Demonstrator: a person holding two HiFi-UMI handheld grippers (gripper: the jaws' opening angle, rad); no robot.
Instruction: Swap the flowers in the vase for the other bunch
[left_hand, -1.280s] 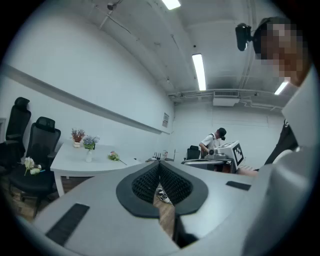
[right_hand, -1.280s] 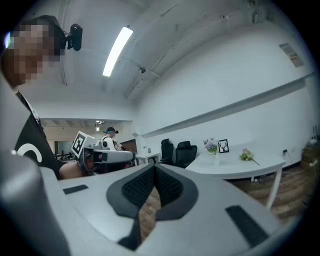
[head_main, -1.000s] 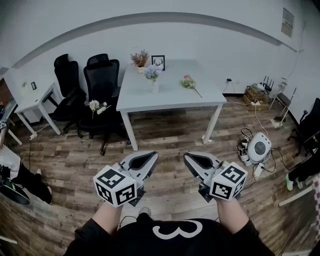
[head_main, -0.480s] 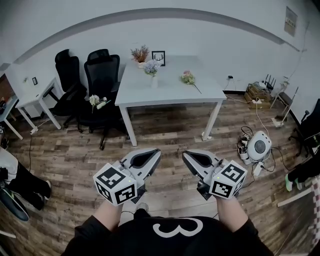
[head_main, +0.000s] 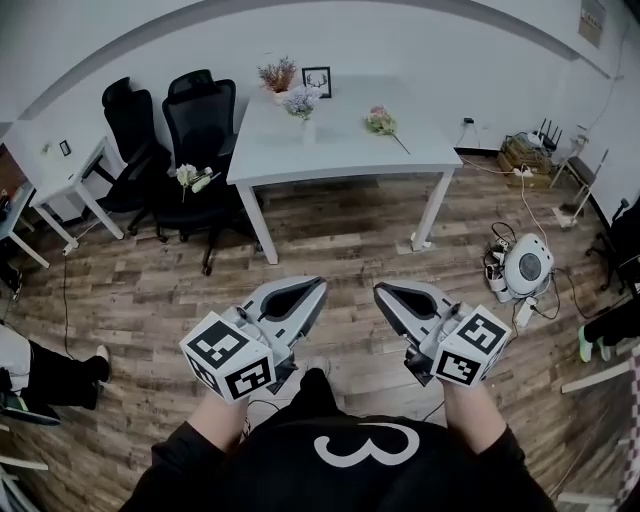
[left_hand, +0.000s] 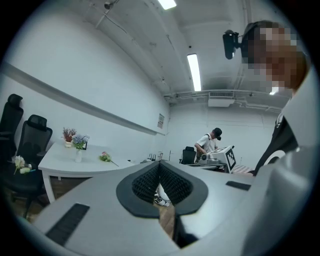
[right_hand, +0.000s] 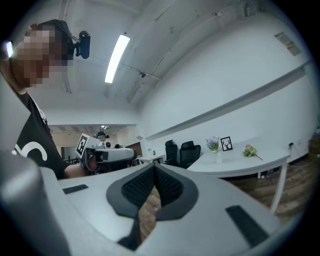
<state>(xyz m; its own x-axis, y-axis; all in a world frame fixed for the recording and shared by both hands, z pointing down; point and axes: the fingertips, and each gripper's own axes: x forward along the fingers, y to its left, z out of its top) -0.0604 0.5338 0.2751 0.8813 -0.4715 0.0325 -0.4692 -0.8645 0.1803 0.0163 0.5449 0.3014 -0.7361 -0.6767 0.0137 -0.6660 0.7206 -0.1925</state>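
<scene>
stepped closer to the bench (head_main: 340, 160) since a second ago, so it sits a bit larger in the head view. carrying left tool (head_main: 319, 285) and right tool (head_main: 379, 289) both clenched on nothing, level over the floor, well apart from the vase (head_main: 307, 129) of pale flowers (head_main: 298, 100) and the pink bunch (head_main: 380, 122) lying right of it on the bench. reads as approach only, swap not yet started.

Head view looks steeply down; all views share the distant table (head_main: 340, 150).

Black shirt (head_main: 200, 478), white 3 (head_main: 366, 446), grey tools (head_main: 318, 286) (head_main: 380, 290)
</scene>
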